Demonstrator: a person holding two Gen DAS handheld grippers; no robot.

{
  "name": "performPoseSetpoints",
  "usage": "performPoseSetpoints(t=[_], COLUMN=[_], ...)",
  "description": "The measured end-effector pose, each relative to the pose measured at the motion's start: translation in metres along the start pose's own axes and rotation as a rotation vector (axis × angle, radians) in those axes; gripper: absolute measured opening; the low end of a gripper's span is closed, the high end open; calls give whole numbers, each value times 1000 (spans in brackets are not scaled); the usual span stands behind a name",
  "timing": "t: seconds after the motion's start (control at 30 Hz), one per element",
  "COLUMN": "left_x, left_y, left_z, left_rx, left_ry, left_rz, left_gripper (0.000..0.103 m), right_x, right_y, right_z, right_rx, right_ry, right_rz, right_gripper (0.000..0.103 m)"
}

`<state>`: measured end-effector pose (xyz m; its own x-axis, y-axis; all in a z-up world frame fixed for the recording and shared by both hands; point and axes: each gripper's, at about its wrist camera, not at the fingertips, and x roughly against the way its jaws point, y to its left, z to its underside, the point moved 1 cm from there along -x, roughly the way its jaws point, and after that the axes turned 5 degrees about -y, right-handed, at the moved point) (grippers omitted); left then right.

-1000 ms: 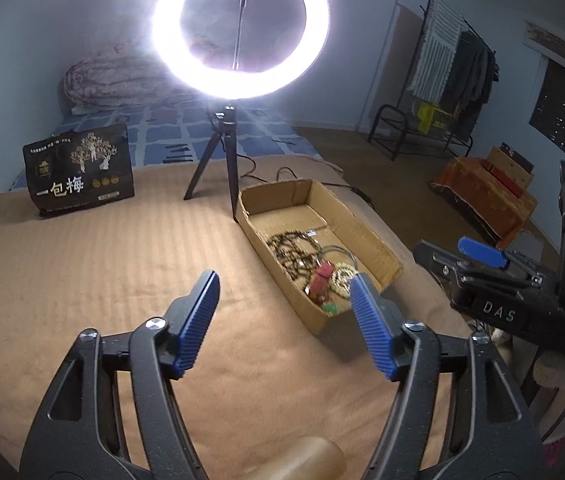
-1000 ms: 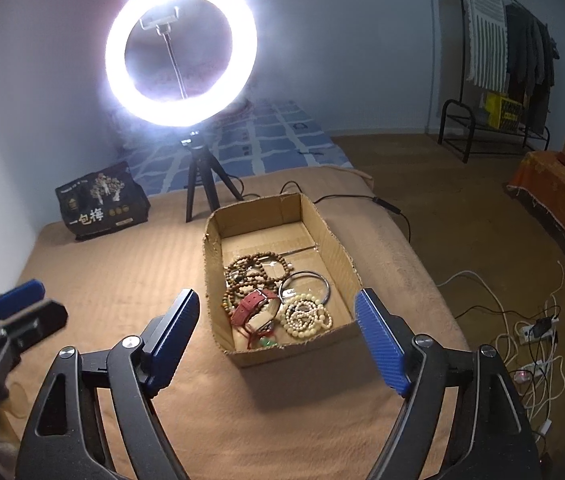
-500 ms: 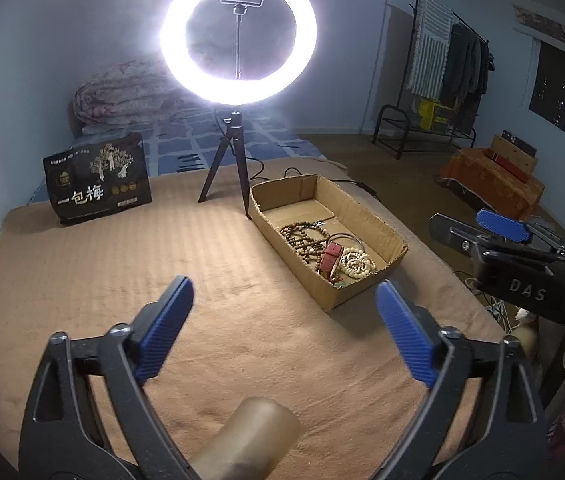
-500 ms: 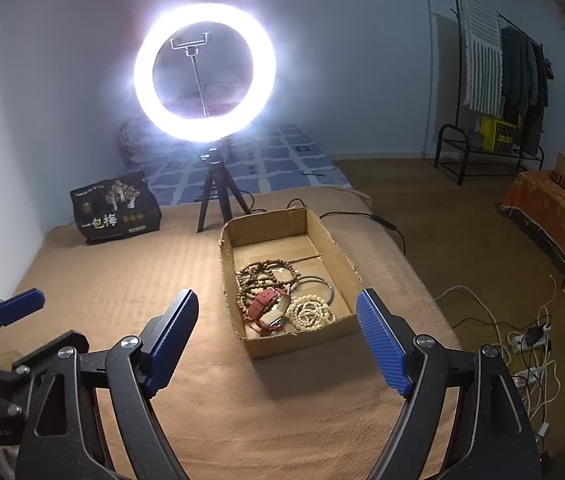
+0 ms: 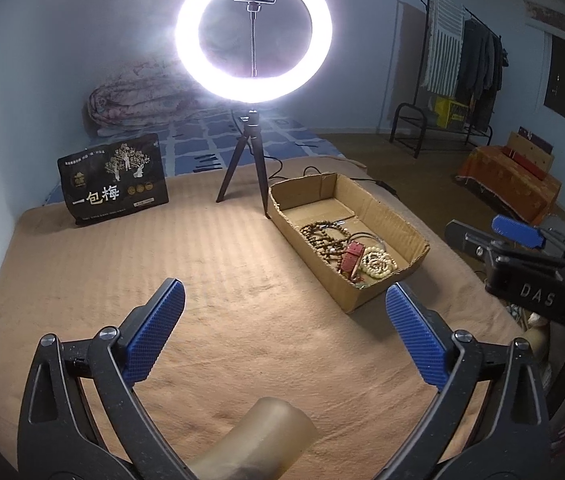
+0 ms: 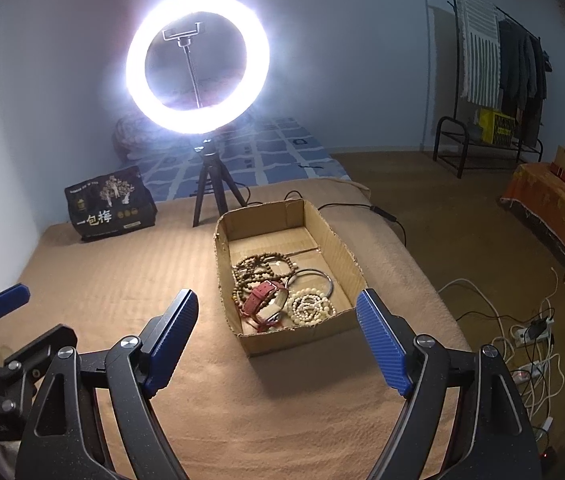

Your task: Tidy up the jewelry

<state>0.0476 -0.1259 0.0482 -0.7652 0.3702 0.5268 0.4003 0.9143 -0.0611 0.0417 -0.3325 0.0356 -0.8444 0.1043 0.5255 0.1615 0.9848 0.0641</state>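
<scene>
I see the tan blanket (image 6: pixel 130 280) spread wide over the surface, and on it, toward the right, the cardboard box (image 6: pixel 346 256), open-topped and shallow. Its long axis runs away from me toward the ring light (image 6: pixel 197 64) on its tripod, angling slightly left in the right wrist view. The far half of the box floor is bare cardboard; the jewelry lies bunched in the near half. There I make out dark brown bead strands (image 6: pixel 256 270) toward the middle, a thin metal bangle (image 6: pixel 314 278) on the right side, a red strap (image 6: pixel 263 299) lying diagonally with its upper end pointing right, and cream bead strands (image 6: pixel 311 308) in the near right corner, touching the strap. A black printed bag (image 5: pixel 114 180) stands at the far left, well apart from the box.

My left gripper (image 5: pixel 284 330) hangs spread wide over bare blanket, holding nothing. My right gripper (image 6: pixel 276 340) is likewise spread and empty, short of the box's near wall.
</scene>
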Motion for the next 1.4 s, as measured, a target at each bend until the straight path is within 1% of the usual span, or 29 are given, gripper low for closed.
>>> performPoseSetpoints(t=[0.17,0.4,1.4], left_x=[-5,-6,-8], left_y=[-1,-3,-1], left_z=[3,6,6], left_rx=[-22,-40,-39], left_ry=[12,18,14], left_rz=[-18,-25,-26], left_gripper=[103,103,103], right_x=[-5,-10,-20], right_y=[2,9,11], right_z=[3,7,9], right_rx=[-24,14,10], right_ry=[18,34,70], right_rz=[-14,-6,6], right_gripper=[81,82,82])
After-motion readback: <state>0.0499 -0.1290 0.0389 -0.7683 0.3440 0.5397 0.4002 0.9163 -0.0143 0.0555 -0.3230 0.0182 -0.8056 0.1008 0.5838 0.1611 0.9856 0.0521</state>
